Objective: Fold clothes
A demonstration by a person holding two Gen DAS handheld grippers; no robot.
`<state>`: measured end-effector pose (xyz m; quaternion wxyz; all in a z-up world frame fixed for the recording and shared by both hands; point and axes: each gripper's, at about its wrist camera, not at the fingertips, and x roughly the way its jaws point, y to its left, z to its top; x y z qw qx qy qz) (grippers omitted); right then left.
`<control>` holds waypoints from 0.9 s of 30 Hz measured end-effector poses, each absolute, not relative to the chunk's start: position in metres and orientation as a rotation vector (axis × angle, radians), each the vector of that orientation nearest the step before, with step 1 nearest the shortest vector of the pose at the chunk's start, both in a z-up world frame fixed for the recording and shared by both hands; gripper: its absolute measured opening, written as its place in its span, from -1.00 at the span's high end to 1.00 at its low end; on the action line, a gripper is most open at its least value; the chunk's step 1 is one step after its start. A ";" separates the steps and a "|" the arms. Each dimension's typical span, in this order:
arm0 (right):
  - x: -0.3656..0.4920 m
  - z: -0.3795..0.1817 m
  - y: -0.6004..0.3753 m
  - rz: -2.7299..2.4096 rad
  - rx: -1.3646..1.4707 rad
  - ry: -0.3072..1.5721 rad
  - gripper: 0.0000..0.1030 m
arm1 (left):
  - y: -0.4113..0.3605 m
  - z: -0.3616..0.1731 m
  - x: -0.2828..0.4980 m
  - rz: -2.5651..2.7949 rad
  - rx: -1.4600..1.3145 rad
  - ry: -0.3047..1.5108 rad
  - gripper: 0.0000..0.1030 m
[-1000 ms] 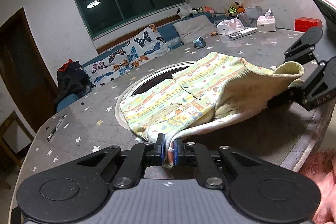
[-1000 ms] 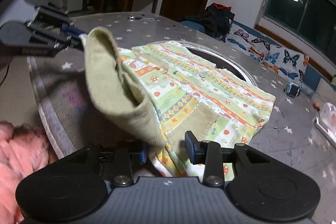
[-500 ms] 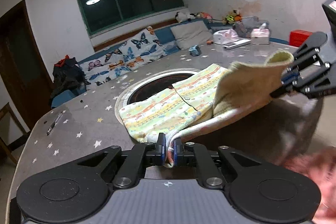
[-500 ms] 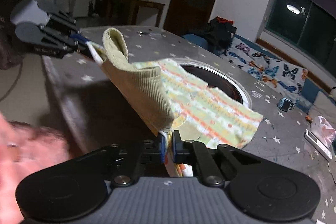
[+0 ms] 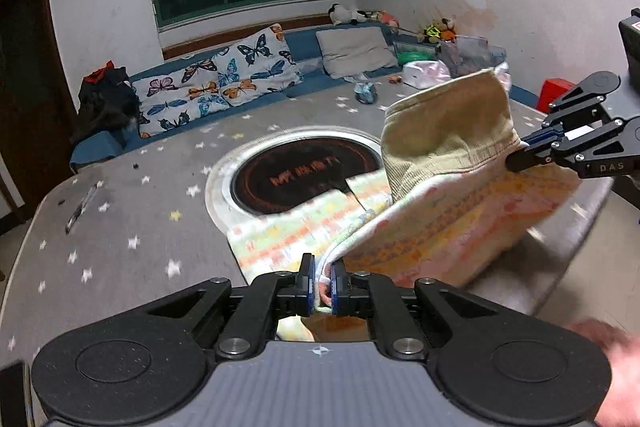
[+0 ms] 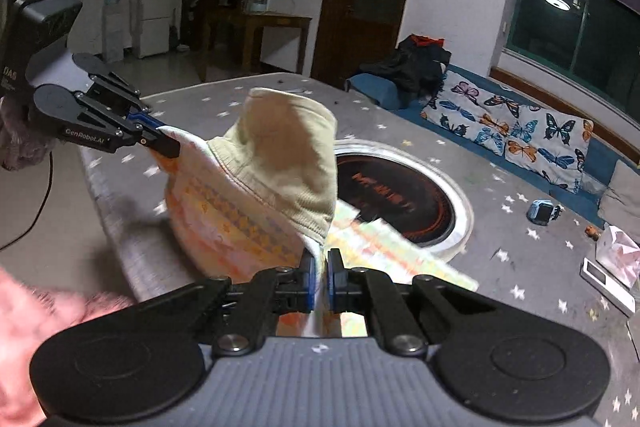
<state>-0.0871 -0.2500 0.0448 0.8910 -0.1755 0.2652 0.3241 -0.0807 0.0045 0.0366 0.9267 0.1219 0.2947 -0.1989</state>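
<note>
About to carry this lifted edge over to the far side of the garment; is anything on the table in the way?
Nothing visible. Both tools, left and right, grip the garment; beyond it lies only the round black inset. The small blue object sits well past.

The patterned garment point(image 5: 432, 227) is smeared by motion in both views, so its print cannot be read. Its pinched edge vanishes between the fingers point(image 5: 306, 281) of the left gripper point(image 5: 319, 285), and the part below is hidden behind the gripper body. A pink fuzzy sleeve point(image 6: 36, 315) is blurred and cut off by the frame edge. The lettering on the round dark inset point(image 5: 304, 175) of the worktop point(image 5: 132, 219) is illegible, and the garment covers its near rim. The toys point(image 5: 438, 29) by the far wall are too small to tell apart.
</note>
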 end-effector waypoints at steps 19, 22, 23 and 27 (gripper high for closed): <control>0.082 -0.044 -0.226 0.476 -0.256 0.755 0.73 | 0.022 -0.021 0.080 -0.281 0.080 0.868 0.64; 0.082 -0.042 -0.238 0.431 -0.200 0.733 0.52 | 0.030 -0.020 0.083 -0.210 0.093 0.851 0.64; 0.082 -0.040 -0.242 0.413 -0.181 0.723 0.52 | 0.034 -0.020 0.083 -0.180 0.099 0.845 0.64; 0.071 -0.027 -0.252 0.376 -0.121 0.669 0.52 | 0.045 -0.013 0.079 -0.110 0.044 0.826 0.68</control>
